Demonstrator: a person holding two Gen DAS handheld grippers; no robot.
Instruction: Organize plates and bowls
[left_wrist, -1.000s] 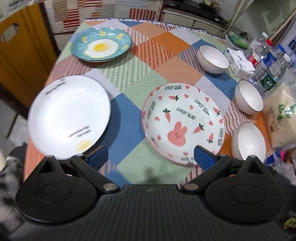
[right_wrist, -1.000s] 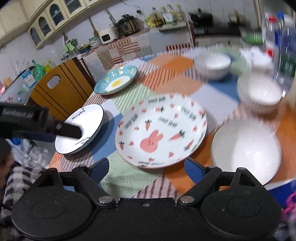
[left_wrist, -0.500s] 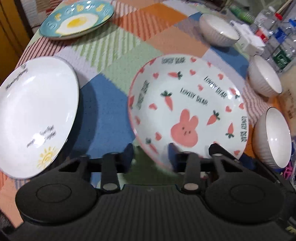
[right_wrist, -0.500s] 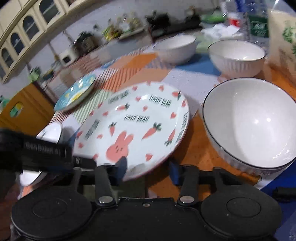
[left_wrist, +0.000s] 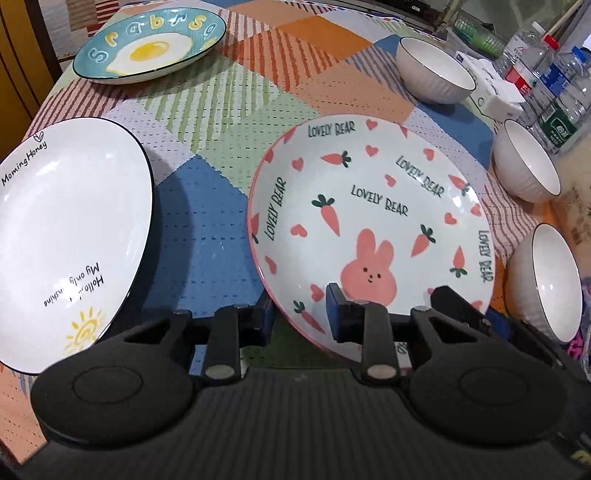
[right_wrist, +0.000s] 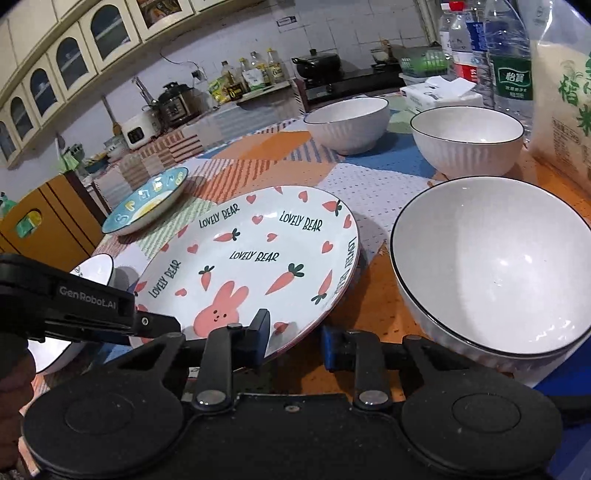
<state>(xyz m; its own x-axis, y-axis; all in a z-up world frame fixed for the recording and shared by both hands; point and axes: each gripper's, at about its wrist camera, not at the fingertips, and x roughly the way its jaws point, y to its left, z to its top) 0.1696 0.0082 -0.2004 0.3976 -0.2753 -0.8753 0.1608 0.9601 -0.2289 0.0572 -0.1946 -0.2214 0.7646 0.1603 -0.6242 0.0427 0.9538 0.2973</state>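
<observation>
A pink-rimmed rabbit plate with carrots and hearts lies mid-table, also in the right wrist view. My left gripper straddles its near rim, one finger under and one over, and the plate tilts up. My right gripper straddles the same plate's near right rim. A white "Morning Honey" plate lies at the left, a blue egg plate at the far left. Three white ribbed bowls stand along the right; the nearest fills the right wrist view's right side.
Water bottles, a white tissue pack and a rice bag crowd the table's right edge. A wooden chair stands beyond the left edge. The patchwork tablecloth is bare between the plates. Kitchen counters lie behind.
Both grippers have moved in from open above the table and narrowed onto the rabbit plate's near rim. The plate's near edge has lifted slightly.
</observation>
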